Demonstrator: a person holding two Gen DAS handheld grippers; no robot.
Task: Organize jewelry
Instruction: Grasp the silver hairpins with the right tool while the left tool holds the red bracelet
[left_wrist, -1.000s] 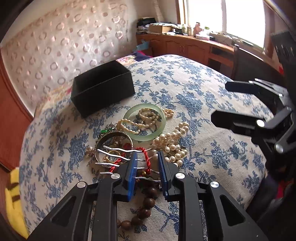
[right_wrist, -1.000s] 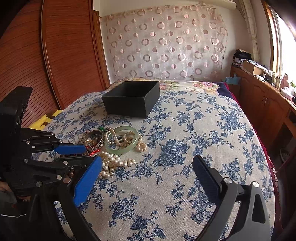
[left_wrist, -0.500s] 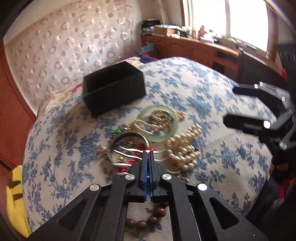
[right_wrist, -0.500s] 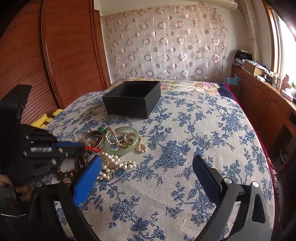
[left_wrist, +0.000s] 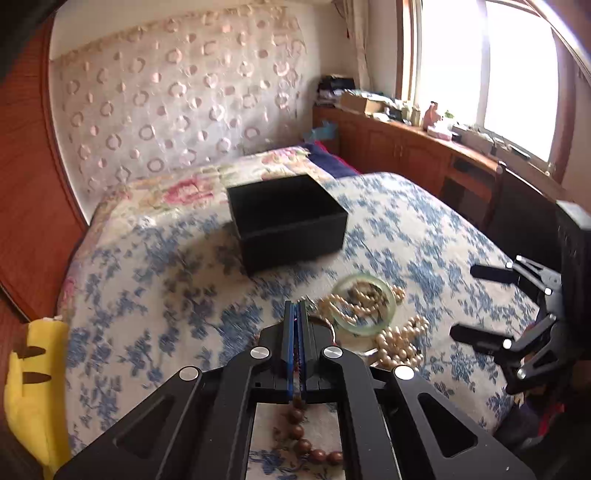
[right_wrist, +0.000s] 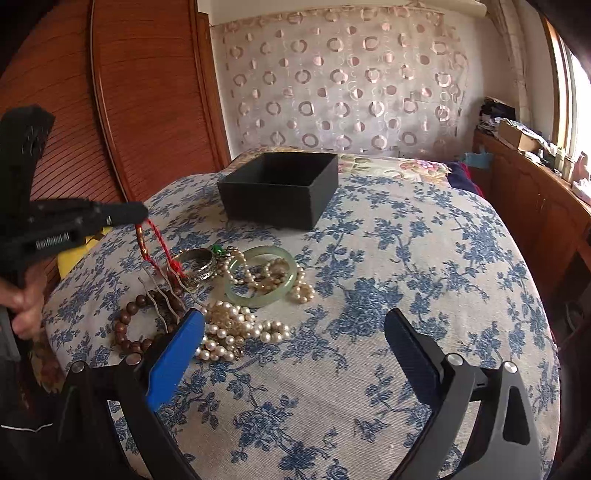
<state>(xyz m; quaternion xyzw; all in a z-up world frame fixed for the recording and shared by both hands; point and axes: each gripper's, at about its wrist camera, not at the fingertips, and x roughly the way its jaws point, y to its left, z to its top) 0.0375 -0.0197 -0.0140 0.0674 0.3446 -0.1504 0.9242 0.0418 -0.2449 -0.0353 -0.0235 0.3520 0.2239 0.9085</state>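
Note:
My left gripper (left_wrist: 295, 308) is shut on a red cord bracelet (right_wrist: 159, 240). In the right wrist view this gripper (right_wrist: 142, 215) hangs above the pile's left side, and the cord dangles from it down to the jewelry. Below lie a silver bangle (right_wrist: 199, 266), a green jade bangle (right_wrist: 262, 275) with pearls inside it, a heap of pearl strands (right_wrist: 236, 328), a brown wooden bead bracelet (right_wrist: 129, 326) and thin wavy metal pins (right_wrist: 162, 299). An open black box (right_wrist: 280, 188) stands farther back. My right gripper (right_wrist: 295, 317) is open and holds nothing, near the pearls.
All of this sits on a bed with a blue floral cover (right_wrist: 406, 277). A yellow cushion (left_wrist: 33, 369) lies off the bed's left side, and a wooden cabinet (left_wrist: 406, 155) runs under the window at right. A hand (right_wrist: 22, 299) holds the left gripper's handle.
The left gripper's jaws closed on the red cord bracelet, then rose and pulled back, lifting the cord off the pile. The right gripper stayed still and open.

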